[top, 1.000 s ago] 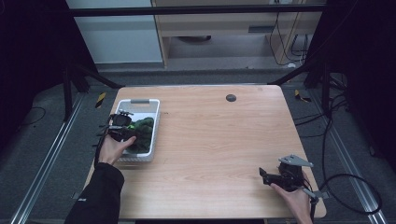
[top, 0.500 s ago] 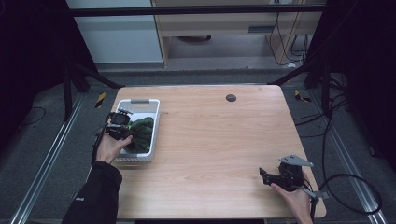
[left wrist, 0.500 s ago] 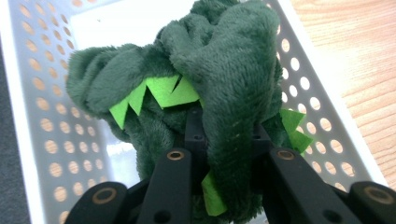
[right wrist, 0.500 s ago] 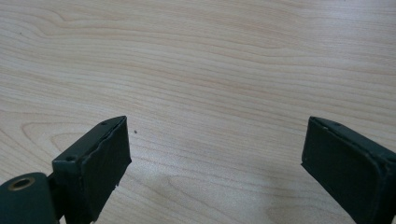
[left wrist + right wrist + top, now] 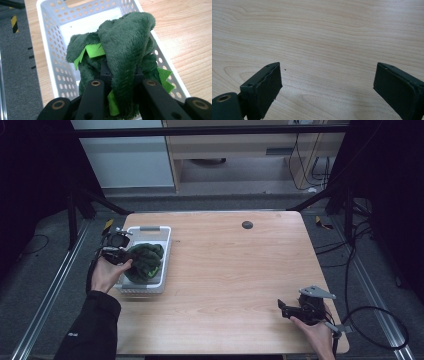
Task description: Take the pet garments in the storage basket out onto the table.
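A dark green plush toy (image 5: 145, 260) with bright green felt spikes hangs over the white perforated basket (image 5: 148, 228) at the table's left edge. My left gripper (image 5: 125, 258) comes in from the basket's left side; its jaws have just been closing and are shut on the toy. In the left gripper view the plush (image 5: 125, 42) drapes over the jaws of the left gripper (image 5: 121, 75), with the basket (image 5: 47, 35) below it. My right gripper (image 5: 283, 309) rests low at the table's front right. In its own view the right gripper (image 5: 327, 82) stands open over bare wood.
A small dark round spot (image 5: 247, 224) marks the wooden table (image 5: 235, 270) near its far edge. Yellow and black tape (image 5: 108, 225) lies on the floor left of the basket. Cables trail on the floor at the right.
My left hand has risen and drawn back a little to the left, and the plush toy has come up out of the basket with it. The right gripper has stayed put.
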The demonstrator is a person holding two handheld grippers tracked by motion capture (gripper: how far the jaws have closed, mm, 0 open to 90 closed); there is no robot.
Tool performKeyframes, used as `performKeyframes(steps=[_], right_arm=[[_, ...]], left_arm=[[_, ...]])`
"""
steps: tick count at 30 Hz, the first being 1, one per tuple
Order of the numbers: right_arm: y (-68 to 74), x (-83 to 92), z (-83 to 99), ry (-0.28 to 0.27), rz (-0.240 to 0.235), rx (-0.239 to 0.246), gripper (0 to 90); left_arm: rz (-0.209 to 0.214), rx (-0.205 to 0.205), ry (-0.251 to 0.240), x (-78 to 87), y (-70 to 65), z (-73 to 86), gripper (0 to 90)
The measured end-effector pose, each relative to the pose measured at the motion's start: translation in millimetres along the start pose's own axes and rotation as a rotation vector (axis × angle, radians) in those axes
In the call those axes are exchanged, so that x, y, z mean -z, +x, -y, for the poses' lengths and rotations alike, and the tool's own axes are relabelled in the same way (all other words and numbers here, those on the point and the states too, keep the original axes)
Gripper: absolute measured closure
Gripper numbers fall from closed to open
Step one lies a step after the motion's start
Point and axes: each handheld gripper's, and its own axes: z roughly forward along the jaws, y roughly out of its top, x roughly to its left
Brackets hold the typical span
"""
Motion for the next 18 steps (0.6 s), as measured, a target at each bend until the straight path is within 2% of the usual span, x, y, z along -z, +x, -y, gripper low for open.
performKeyframes(steps=[5,11,18], right_arm=[[-0.1,-0.2,0.1,-0.005,0.006,0.007,8.1],[-0.2,-0.2,0.1,-0.005,0.006,0.013,8.1],[-0.3,0.3,0.0,-0.008,0.004,0.012,8.1]], left_arm=[[0.001,-0.007,-0.022,14.8,1.1,-2.3,79.4],[-0.002,-0.033,-0.046,33.8,-2.5,-7.1,79.4],[0.003,-0.064,-0.043,48.6,-6.2,-11.8,79.4]])
